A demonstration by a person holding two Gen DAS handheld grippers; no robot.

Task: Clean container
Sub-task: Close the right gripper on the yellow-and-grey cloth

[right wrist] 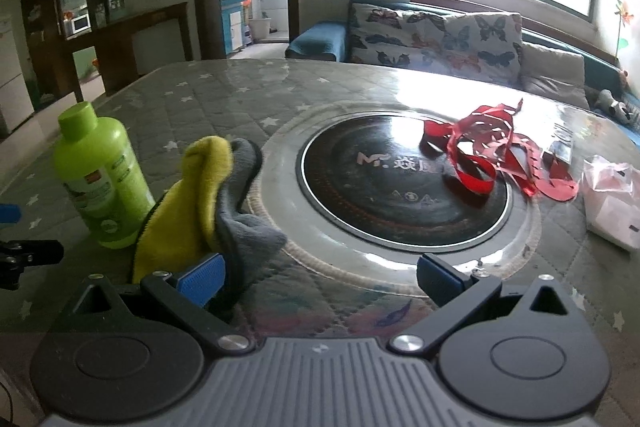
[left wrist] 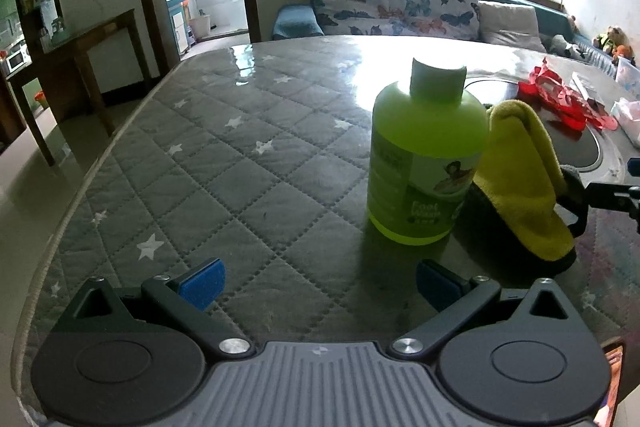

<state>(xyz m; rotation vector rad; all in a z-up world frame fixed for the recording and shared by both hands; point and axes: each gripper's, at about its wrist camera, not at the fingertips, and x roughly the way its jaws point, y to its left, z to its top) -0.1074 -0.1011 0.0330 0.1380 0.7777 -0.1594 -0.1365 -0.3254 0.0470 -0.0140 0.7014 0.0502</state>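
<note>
A green bottle (left wrist: pixel 424 163) with a light cap stands upright on the quilted table cover (left wrist: pixel 224 163); it also shows in the right wrist view (right wrist: pixel 102 171). A yellow and grey cloth (left wrist: pixel 520 179) lies bunched just right of the bottle, also in the right wrist view (right wrist: pixel 208 203). My left gripper (left wrist: pixel 320 285) is open and empty, a little short of the bottle. My right gripper (right wrist: pixel 320 279) is open and empty, its left finger next to the cloth.
A round black cooktop (right wrist: pixel 404 179) is set in the table, with red cut paper (right wrist: pixel 492 151) on its right side and a white plastic bag (right wrist: pixel 612 199) beyond. A sofa with butterfly cushions (right wrist: pixel 432 35) stands behind the table.
</note>
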